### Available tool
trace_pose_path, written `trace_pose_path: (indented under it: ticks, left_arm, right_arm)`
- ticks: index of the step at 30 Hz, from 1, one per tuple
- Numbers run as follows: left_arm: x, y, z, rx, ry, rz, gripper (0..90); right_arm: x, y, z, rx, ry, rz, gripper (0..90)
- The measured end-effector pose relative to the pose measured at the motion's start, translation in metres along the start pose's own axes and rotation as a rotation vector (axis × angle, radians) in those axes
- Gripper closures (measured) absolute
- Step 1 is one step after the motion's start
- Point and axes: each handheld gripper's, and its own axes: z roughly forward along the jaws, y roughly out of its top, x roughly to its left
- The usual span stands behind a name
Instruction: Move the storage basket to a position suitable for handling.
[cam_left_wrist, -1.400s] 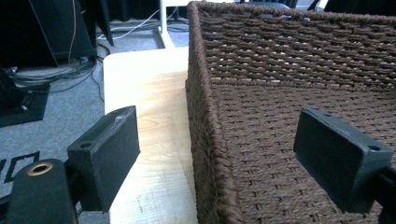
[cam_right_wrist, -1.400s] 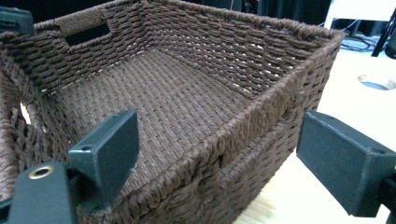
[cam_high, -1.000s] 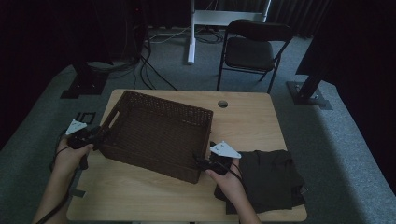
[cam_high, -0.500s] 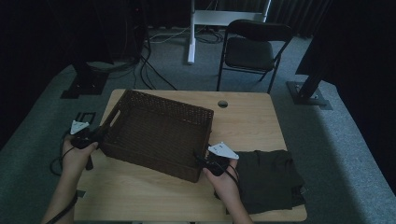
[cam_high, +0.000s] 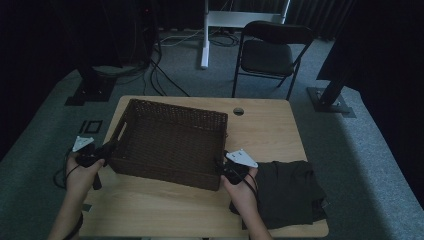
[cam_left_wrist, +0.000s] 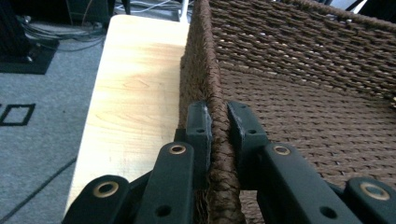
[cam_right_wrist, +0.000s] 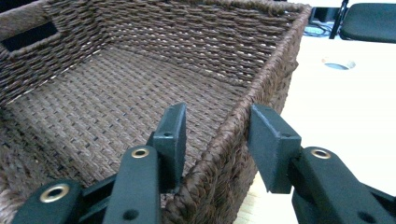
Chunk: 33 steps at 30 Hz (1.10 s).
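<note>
Already gripped on one side, basket waits on the other

At the near half of a wooden table (cam_high: 280, 135), a person holds a woven brown basket (cam_high: 170, 142) by its two short ends, one tool in each hand. The basket lies with its long axis running across the table from left to right, slightly skewed, its left end close to the table's left edge. The left gripper (cam_left_wrist: 215, 122) is pressed tight on the rim (cam_left_wrist: 205, 56) of the left end wall, one jaw outside and one inside, the braided edge squeezed between them. The right gripper (cam_right_wrist: 215, 140) straddles the rim of the right end wall near the basket's front corner, but its jaws stand spread, with a visible gap between each pad and the weave; the inner jaw hangs over the basket floor, the outer one over bare table. A folded dark cloth (cam_high: 292, 192) lies on the table just to the right of the right hand (cam_high: 243, 187), apart from the basket. Judged from these views, the basket is held by one end only: the wall already sits between the right jaws, so closing straight inward looks like all that end needs before any lift or slide along the long axis.
</note>
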Motion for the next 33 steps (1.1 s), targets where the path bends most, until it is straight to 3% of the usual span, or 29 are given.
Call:
trace_pose_path:
  ticks: [3, 5, 21, 33]
  left_arm:
    - [-0.002, -0.001, -0.001, 0.004, 0.012, 0.004, 80.1]
    - [-0.003, -0.002, -0.002, 0.000, 0.014, -0.017, 80.1]
    - [-0.018, -0.012, -0.014, -0.003, 0.060, 0.022, 78.3]
    - [-0.026, -0.018, -0.026, 0.017, 0.091, 0.047, 77.8]
  right_arm:
    - [-0.001, 0.000, 0.001, -0.003, -0.011, -0.006, 59.5]
    - [-0.002, 0.000, 0.002, -0.007, -0.012, -0.006, 59.9]
    - [-0.015, 0.007, 0.006, 0.012, 0.017, -0.075, 60.9]
    - [-0.017, 0.005, 0.001, 0.023, 0.041, -0.050, 61.9]
